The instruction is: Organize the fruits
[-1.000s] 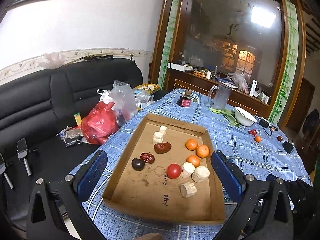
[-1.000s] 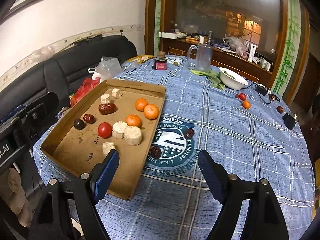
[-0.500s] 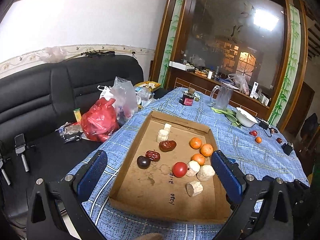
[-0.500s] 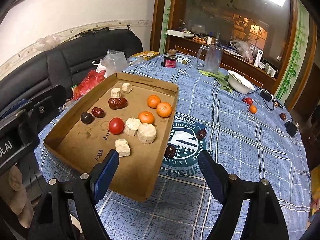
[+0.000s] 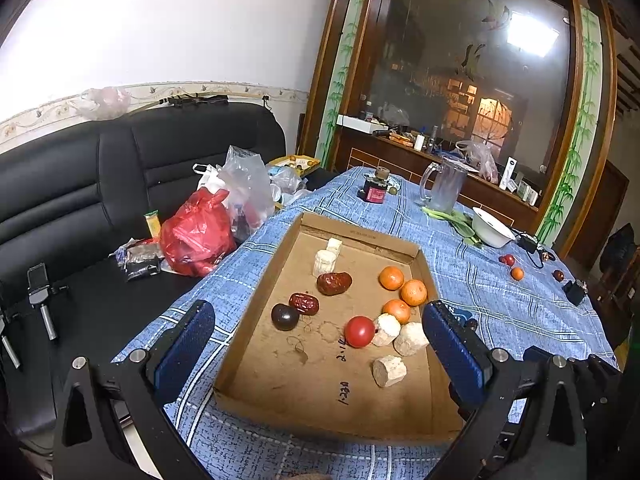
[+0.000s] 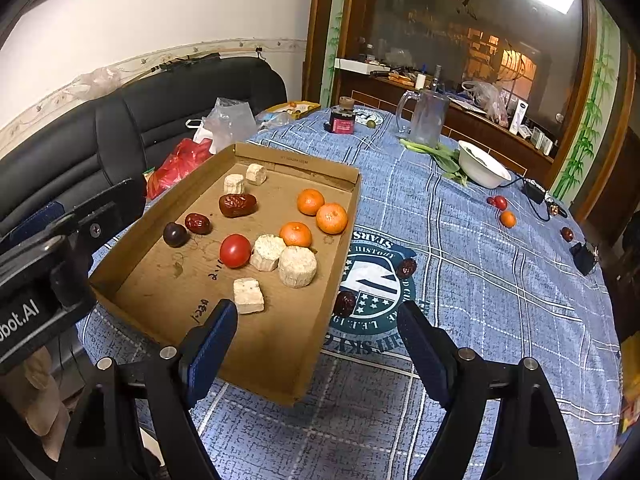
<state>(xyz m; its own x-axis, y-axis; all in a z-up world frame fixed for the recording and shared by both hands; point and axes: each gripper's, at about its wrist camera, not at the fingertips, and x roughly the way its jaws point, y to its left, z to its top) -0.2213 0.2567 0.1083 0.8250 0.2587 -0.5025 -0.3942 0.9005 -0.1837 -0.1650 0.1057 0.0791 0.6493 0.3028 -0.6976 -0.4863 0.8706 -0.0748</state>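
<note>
**A:** What are the grippers doing?

**B:** The right gripper [image 6: 318, 334] hangs over the near end of the table, its blue-padded jaws spread wide with nothing between them. The near right corner of the tray [image 6: 320, 344] shows in the gap. The left gripper [image 5: 318, 346] is also spread and empty, its pads framing the tray [image 5: 256, 320] from either side without touching it.

**A:** What is in the tray?

**B:** It is a shallow cardboard tray on a blue checked cloth [image 6: 480, 280]. Three oranges [image 6: 331, 218] sit close together by its right wall. A red tomato [image 6: 235, 251] lies near the middle, touching a pale round chunk [image 6: 267, 252], with a second chunk just beside that and a third nearer the gripper. Two more pale chunks [image 6: 234, 183] are at the far end. Two wrinkled red dates [image 6: 237, 205] and a dark plum [image 6: 175, 234] lie toward the left wall.

**A:** Any fruit outside it?

**B:** Yes. Two dates [image 6: 407, 268] lie on the cloth's round printed emblem, just right of the tray. Far to the right are a small red fruit [image 6: 500, 202], a small orange [image 6: 508, 219] and another dark fruit [image 6: 567, 234].

**A:** And farther out?

**B:** A white bowl [image 6: 482, 164] with greens beside it, a glass jug [image 6: 426, 118] and a dark jar [image 6: 343, 121]. Left of the table is a black sofa [image 5: 80, 184] with a red bag [image 5: 196, 236] and clear bags.
</note>
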